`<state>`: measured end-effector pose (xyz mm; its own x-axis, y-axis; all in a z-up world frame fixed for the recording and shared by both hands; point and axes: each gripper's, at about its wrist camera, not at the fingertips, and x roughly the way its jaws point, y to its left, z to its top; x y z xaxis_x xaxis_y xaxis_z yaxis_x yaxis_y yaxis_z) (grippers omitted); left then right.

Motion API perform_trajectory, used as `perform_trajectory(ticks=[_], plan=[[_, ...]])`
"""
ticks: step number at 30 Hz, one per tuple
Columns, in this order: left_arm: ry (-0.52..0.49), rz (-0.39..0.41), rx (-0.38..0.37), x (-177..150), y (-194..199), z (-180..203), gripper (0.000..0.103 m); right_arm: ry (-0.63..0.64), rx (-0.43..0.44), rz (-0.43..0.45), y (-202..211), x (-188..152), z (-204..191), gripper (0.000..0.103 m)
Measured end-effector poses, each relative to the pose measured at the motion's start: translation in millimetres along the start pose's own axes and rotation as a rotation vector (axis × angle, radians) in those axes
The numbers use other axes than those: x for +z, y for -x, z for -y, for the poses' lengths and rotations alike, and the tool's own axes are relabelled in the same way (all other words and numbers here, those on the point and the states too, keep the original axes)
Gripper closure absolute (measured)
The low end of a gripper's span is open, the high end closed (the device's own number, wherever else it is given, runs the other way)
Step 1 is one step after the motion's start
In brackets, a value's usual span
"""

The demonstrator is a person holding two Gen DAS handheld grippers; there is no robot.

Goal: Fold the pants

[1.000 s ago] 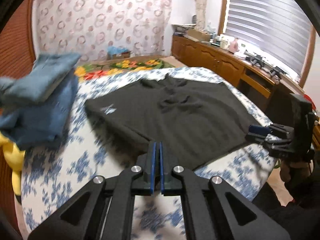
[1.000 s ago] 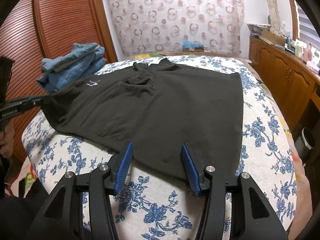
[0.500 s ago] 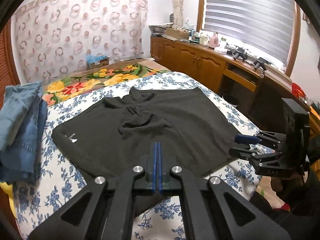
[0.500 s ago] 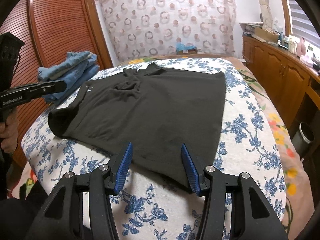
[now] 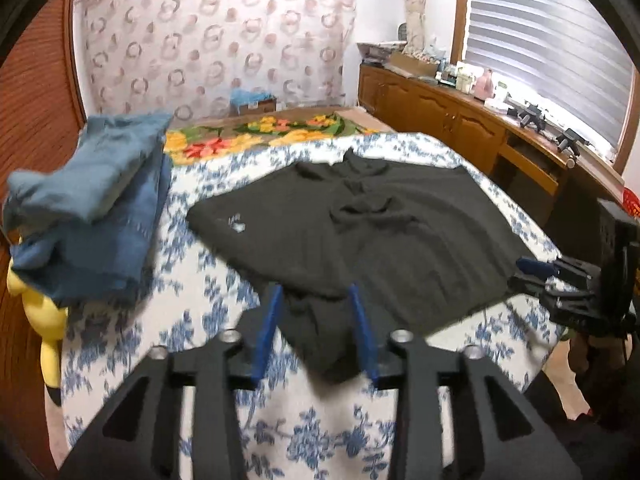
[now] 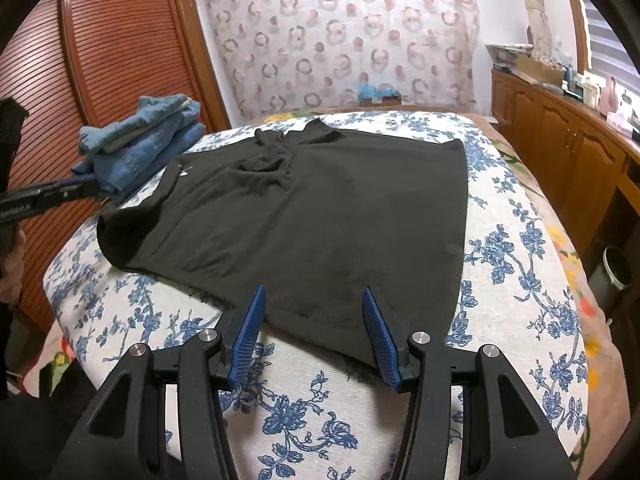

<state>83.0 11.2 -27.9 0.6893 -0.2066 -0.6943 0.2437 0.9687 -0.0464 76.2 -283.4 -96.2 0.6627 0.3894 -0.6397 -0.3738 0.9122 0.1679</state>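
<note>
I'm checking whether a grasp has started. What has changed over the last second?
The left tongs have just opened from shut; a corner of the black pants now lies between them, not pinched. The right tongs, open over the hem, the pants and the jeans stayed put.

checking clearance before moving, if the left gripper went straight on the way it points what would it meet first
Most likely the near corner of the black pants, which already lies between the left gripper's open jaws, which have just been opening; depth is hard to judge.
</note>
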Motion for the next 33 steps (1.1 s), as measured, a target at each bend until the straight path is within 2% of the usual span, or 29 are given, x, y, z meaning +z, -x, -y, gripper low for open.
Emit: perform_trajectory(ticks=[8,15,18,19,20,21,23,33], plan=[[-0.03,-0.037,-0.06,-26,-3,16,0.059,0.007,-0.01,-0.008,-3,0,-2,0.052],[-0.04,-0.073,-0.003,-29,-28,17,0.059,0.006,-0.01,-0.008,-3,-1,-2,0.052],[-0.041,-0.05,-0.025,-25,-32,14,0.06,0.005,-0.011,-0.008,-4,-2,-1,0.052],[-0.044,-0.037,-0.039,-24,-32,15,0.063,0.005,-0.011,-0.008,-4,-2,-1,0.051],[-0.044,-0.032,-0.047,-21,-33,15,0.081,0.005,-0.01,-0.007,-4,-2,-1,0.052],[-0.043,-0.036,-0.045,-18,-34,16,0.092,0.004,-0.01,-0.006,-4,-3,0,0.052],[-0.047,-0.022,-0.046,-12,-34,19,0.1,0.001,-0.01,-0.004,-5,-4,1,0.051],[-0.116,0.045,-0.107,27,-28,55,0.103,-0.015,-0.007,0.015,5,-6,11,0.052]])
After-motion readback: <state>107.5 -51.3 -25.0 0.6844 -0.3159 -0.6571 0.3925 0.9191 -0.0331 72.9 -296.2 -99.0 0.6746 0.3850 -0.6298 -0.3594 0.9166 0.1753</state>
